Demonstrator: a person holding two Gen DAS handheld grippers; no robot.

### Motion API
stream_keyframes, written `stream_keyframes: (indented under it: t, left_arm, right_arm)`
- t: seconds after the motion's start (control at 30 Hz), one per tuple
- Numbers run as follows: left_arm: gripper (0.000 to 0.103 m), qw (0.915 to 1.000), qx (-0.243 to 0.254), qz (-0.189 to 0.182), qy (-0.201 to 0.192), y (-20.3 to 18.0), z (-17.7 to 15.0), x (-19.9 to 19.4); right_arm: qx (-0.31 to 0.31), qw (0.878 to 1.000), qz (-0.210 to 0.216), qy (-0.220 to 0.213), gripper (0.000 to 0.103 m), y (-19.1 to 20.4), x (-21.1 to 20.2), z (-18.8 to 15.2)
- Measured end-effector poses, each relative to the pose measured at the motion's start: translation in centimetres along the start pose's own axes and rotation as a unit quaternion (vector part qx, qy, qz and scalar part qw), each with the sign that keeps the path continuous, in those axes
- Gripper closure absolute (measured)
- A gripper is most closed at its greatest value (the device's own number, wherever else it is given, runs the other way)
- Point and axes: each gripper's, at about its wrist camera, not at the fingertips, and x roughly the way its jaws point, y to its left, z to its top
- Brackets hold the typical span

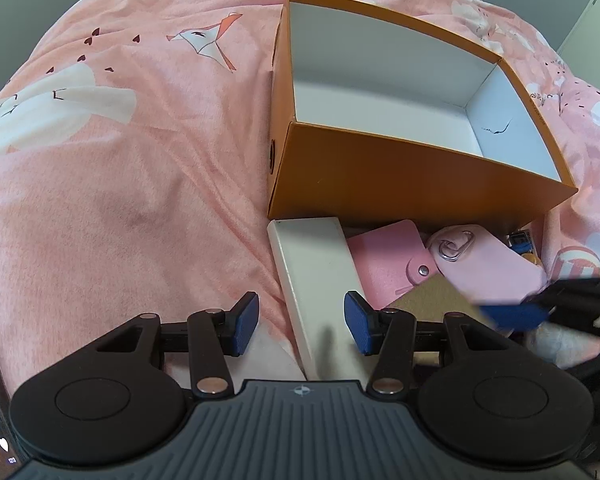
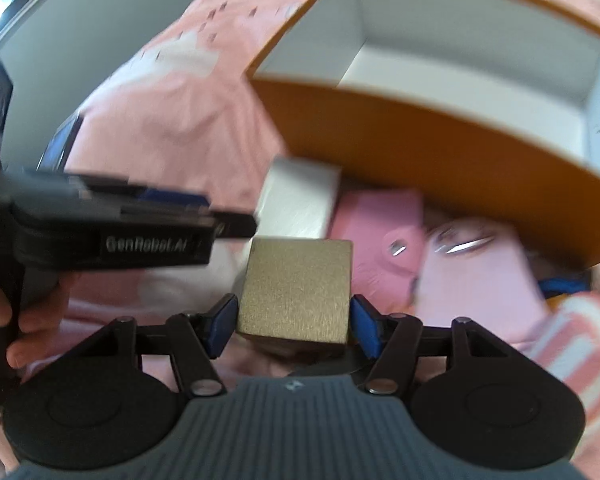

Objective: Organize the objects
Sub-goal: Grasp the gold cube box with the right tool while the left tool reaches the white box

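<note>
Two blue-padded grippers work just in front of an open orange box (image 1: 400, 168) on a pink printed bedspread (image 1: 120, 160): the right gripper (image 2: 294, 322) has a flat, square tan card (image 2: 296, 288) between its pads, seemingly clamped on it, though blur hides the left contact. The left gripper (image 1: 302, 322) hangs unclenched over a long white box (image 1: 320, 280), touching nothing. Beside these lie a pink snap wallet (image 1: 384, 264) and a smooth pink pouch (image 1: 496, 268) with a metal ring; things beyond are cut off.
</note>
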Motion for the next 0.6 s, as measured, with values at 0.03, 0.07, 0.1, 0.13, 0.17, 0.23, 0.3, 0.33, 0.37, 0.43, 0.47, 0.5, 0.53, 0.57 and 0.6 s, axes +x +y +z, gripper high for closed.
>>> stream_keyframes:
  t: [0.03, 0.07, 0.1, 0.13, 0.17, 0.23, 0.3, 0.33, 0.37, 0.43, 0.47, 0.5, 0.53, 0.57, 0.6]
  left_arm:
    - [0.045, 1.0, -0.002, -0.001, 0.0, 0.0, 0.0, 0.0]
    - [0.044, 1.0, -0.003, -0.003, 0.001, 0.0, 0.1, 0.1]
    - [0.044, 1.0, -0.004, -0.004, 0.003, 0.0, 0.1, 0.3]
    - [0.044, 0.9999, -0.006, -0.004, 0.008, 0.0, 0.1, 0.6]
    - [0.044, 0.9999, -0.007, -0.007, 0.014, -0.1, 0.1, 0.9]
    - [0.044, 0.9994, -0.012, -0.015, 0.028, -0.2, 0.1, 1.6]
    - [0.044, 0.9988, -0.018, -0.021, 0.04, -0.2, 0.1, 2.4]
    - [0.044, 0.9985, -0.022, -0.021, 0.046, -0.2, 0.0, 2.8]
    - [0.044, 0.9982, -0.027, -0.019, 0.05, -0.1, 0.0, 3.1]
    - [0.045, 0.9977, -0.033, -0.015, 0.058, -0.1, 0.0, 3.8]
    - [0.045, 0.9974, -0.036, -0.012, 0.061, -0.1, 0.1, 4.1]
    - [0.045, 0.9971, -0.039, -0.014, 0.064, 0.0, 0.1, 4.3]
    - [0.043, 0.9967, -0.043, -0.018, 0.067, 0.1, 0.2, 4.6]
    - [0.042, 0.9962, -0.048, -0.024, 0.069, 0.1, 0.3, 4.8]
    - [0.041, 0.9957, -0.051, -0.028, 0.071, 0.1, 0.3, 5.1]
  right_arm:
    - [0.0, 1.0, -0.009, -0.012, 0.04, -0.3, -0.6, 0.2]
    - [0.003, 1.0, -0.017, -0.023, 0.04, -0.6, -1.3, 0.3]
    - [0.008, 0.999, -0.026, -0.033, 0.041, -1.1, -1.9, 0.5]
    - [0.016, 0.998, -0.031, -0.042, 0.041, -1.7, -2.6, 0.6]
    - [0.03, 0.998, -0.027, -0.049, 0.041, -2.4, -3.2, 0.8]
    - [0.055, 0.997, -0.023, -0.055, 0.042, -3.4, -3.6, 1.3]
    - [0.059, 0.996, -0.039, -0.063, 0.055, -4.0, -3.7, 1.6]
    - [0.059, 0.995, -0.052, -0.064, 0.057, -4.2, -3.6, 1.7]
    - [0.06, 0.994, -0.061, -0.066, 0.058, -4.4, -3.5, 1.8]
    - [0.07, 0.993, -0.059, -0.068, 0.058, -5.1, -3.2, 2.0]
    - [0.076, 0.993, -0.057, -0.066, 0.058, -5.4, -3.0, 2.1]
    - [0.081, 0.993, -0.055, -0.064, 0.057, -5.7, -2.8, 2.1]
    - [0.086, 0.993, -0.052, -0.063, 0.056, -5.9, -2.6, 2.1]
    - [0.088, 0.993, -0.046, -0.064, 0.053, -6.0, -2.6, 2.0]
    - [0.087, 0.993, -0.042, -0.065, 0.051, -6.1, -2.6, 2.0]
